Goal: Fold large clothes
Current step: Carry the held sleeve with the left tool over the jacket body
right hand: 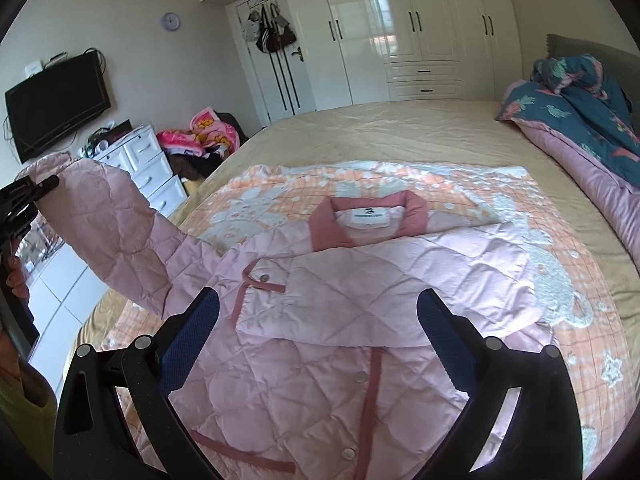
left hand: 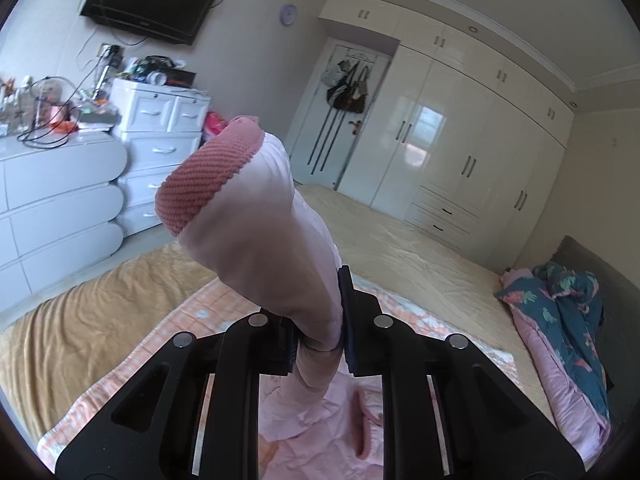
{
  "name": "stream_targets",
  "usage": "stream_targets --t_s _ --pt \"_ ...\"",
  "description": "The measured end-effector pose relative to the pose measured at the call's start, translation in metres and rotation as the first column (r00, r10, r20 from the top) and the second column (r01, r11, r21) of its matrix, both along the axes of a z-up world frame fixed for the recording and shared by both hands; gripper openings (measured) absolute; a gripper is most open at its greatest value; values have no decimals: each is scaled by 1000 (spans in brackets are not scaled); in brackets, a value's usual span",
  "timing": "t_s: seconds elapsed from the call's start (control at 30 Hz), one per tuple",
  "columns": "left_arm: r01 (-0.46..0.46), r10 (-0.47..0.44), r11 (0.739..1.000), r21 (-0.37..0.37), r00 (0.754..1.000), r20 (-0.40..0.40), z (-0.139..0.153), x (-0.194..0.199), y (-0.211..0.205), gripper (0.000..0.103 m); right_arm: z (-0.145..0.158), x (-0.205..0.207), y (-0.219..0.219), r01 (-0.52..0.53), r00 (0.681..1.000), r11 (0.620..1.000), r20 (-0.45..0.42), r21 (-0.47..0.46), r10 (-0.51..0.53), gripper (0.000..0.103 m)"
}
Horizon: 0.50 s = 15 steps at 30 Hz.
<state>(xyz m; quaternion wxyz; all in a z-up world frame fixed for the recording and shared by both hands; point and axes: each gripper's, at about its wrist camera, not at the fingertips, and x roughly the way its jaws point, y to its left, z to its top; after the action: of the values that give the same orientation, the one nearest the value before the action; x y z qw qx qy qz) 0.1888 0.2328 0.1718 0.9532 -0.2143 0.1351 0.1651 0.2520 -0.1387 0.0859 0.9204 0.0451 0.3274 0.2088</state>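
My left tool (left hand: 320,344) is clamped tight on the sleeve (left hand: 256,248) of a pink quilted jacket (right hand: 360,304), just behind its ribbed cuff (left hand: 200,184), holding the sleeve raised clear of the bed (right hand: 360,128), seemingly so it can swing across the body. My right tool (right hand: 318,340) hovers with its jaws wide and nothing in them above the jacket's chest, probably ready to pin or smooth the fold. The jacket lies front-up on an orange patterned blanket (right hand: 552,280), collar (right hand: 368,216) toward the far wardrobe (right hand: 400,12), one side already folded in.
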Motion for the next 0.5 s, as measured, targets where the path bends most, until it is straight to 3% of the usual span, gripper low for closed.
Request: stream_targets --t_s 0.5 --pt "143 -141 986 87 990 -22 8 29 -86 10 3 -7 -59 68 998 997 12 36 -68 99"
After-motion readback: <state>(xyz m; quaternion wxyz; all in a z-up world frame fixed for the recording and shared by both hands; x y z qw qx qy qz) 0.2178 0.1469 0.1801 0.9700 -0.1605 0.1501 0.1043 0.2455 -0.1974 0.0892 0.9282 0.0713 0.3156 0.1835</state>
